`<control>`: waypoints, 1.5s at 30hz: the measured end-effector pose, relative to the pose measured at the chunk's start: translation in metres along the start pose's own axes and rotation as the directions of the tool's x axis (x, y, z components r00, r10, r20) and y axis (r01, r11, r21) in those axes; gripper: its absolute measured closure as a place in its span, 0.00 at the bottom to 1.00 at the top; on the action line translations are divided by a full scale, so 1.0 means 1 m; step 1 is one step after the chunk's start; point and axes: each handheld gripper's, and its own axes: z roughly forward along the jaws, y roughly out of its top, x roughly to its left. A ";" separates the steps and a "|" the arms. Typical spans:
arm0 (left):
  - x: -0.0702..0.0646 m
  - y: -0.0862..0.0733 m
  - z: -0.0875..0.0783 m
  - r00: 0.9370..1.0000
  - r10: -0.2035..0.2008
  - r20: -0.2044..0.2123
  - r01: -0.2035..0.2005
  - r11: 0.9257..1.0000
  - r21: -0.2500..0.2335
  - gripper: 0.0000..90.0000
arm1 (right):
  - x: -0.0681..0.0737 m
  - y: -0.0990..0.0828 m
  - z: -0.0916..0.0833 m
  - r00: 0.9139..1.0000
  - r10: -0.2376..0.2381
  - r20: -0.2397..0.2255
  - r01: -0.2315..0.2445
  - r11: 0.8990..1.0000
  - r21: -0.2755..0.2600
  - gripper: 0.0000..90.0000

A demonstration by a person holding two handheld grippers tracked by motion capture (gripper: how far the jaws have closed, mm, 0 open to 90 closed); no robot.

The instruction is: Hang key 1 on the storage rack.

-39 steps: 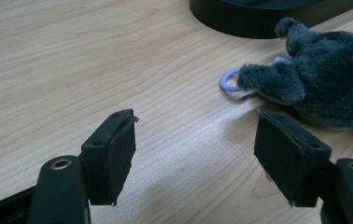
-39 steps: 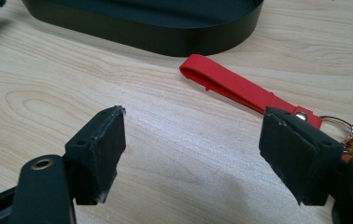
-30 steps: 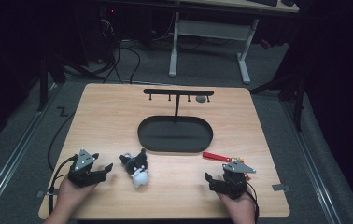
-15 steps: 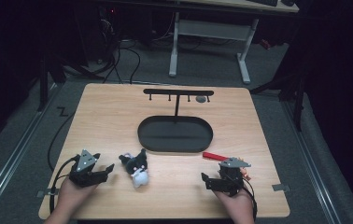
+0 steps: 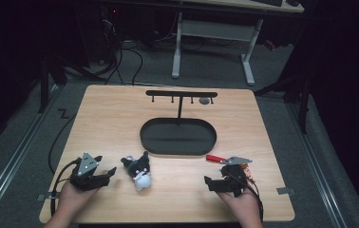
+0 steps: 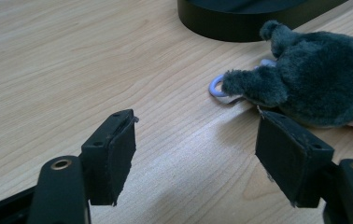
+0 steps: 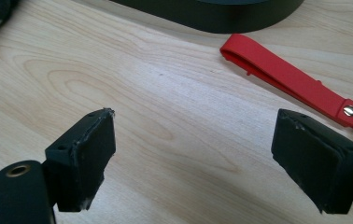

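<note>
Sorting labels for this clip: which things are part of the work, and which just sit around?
In the work:
plush keychain
red strap keychain
hook stand
left claw
right claw

Lying about:
desk frame
floor cables

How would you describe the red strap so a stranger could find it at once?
Start at the wooden table and its black oval tray. Just past the tray's near right rim lies the red strap, flat, with a metal rivet at one end; it is the sole red item.

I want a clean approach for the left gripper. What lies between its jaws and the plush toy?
Only bare wooden table: in the left gripper view, the left gripper stands open, just short of the plush toy.
</note>
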 end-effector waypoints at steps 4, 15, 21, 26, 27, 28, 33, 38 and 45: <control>0.000 0.000 0.001 1.000 0.006 -0.003 -0.006 1.000 0.006 0.33 | -0.001 0.002 0.000 1.000 -0.009 -0.007 0.010 1.000 0.022 0.15; -0.002 -0.001 0.002 1.000 0.021 0.002 -0.021 1.000 0.008 0.33 | -0.001 0.005 -0.003 0.999 -0.043 -0.007 0.044 0.993 0.107 0.16; -0.002 0.000 0.002 1.000 0.030 -0.001 -0.030 0.999 0.014 0.32 | -0.001 0.004 -0.005 0.998 -0.057 -0.006 0.057 0.986 0.158 0.17; -0.002 0.000 0.002 0.999 0.038 -0.001 -0.038 0.999 0.017 0.32 | -0.002 0.001 -0.006 0.998 -0.061 -0.005 0.061 0.981 0.184 0.17; -0.002 0.000 0.002 0.999 0.038 -0.001 -0.038 0.999 0.016 0.32 | -0.001 0.000 -0.006 0.998 -0.061 -0.004 0.061 0.980 0.190 0.18; -0.003 0.000 0.002 0.999 0.039 -0.003 -0.039 0.999 0.015 0.32 | -0.001 0.000 -0.007 0.998 -0.064 -0.003 0.063 0.979 0.192 0.18; -0.003 -0.001 0.002 0.999 0.040 -0.004 -0.040 0.999 0.014 0.32 | -0.002 -0.003 -0.010 0.997 -0.074 -0.003 0.073 0.974 0.213 0.19; -0.003 -0.001 0.003 0.999 0.041 -0.002 -0.041 0.999 0.017 0.32 | -0.004 -0.005 -0.015 0.997 -0.075 0.002 0.073 0.970 0.233 0.20; -0.003 0.000 0.003 0.999 0.051 0.000 -0.051 0.998 0.022 0.32 | -0.013 -0.010 -0.024 0.998 -0.061 0.010 0.057 0.967 0.250 0.23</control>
